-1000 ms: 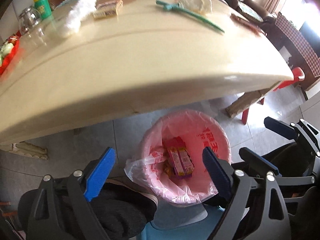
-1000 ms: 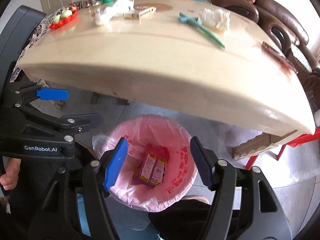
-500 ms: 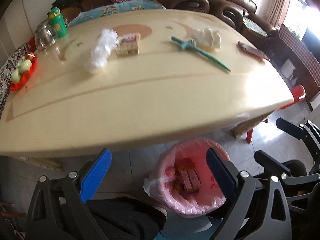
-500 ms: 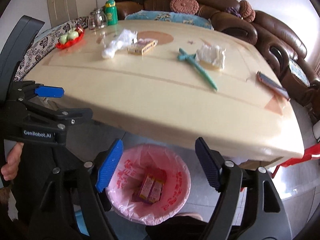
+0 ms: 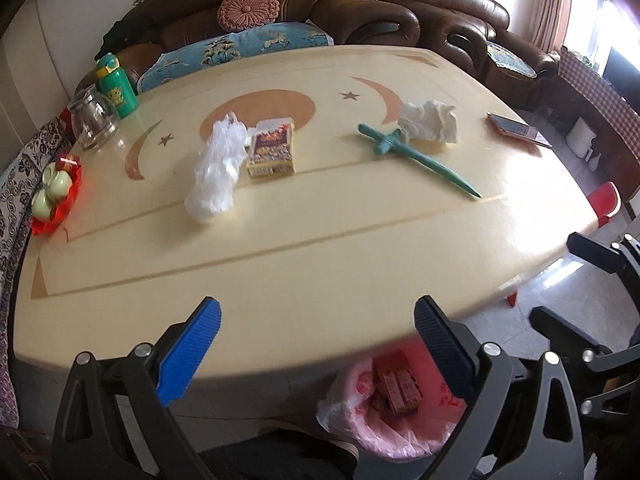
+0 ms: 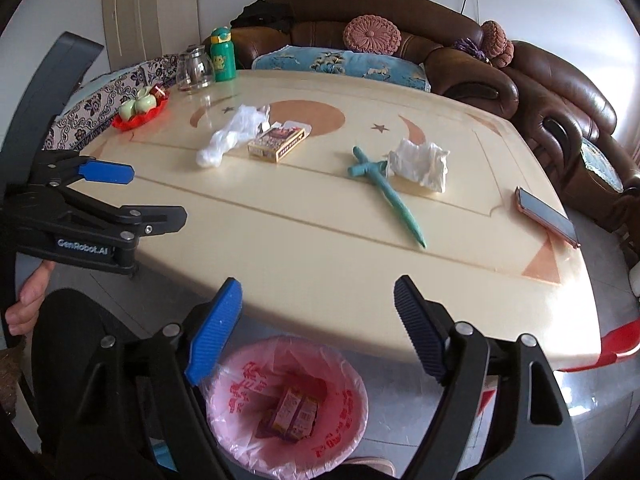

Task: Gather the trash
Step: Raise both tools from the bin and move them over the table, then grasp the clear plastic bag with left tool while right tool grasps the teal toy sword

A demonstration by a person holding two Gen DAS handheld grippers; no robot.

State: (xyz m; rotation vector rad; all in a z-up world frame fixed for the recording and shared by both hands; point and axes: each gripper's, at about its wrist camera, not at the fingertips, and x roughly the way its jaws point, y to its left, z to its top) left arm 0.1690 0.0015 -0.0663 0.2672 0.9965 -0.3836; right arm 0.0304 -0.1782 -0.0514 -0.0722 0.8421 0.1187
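Here both claws, left (image 5: pixel 316 350) released and right (image 6: pixel 316 330) still widening, hang empty over the table edge (image 6: pixel 320 312) hiding the bin (image 6: pixel 288 408).

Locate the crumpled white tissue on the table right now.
In the right wrist view the crumpled white tissue lies on the table, right of centre, against the hilt end of the green toy sword, with the phone further right near the edge.

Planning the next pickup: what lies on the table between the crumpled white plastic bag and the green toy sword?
A small printed box lies beside the white plastic bag; from it to the green toy sword the table is bare. The right wrist view shows this.
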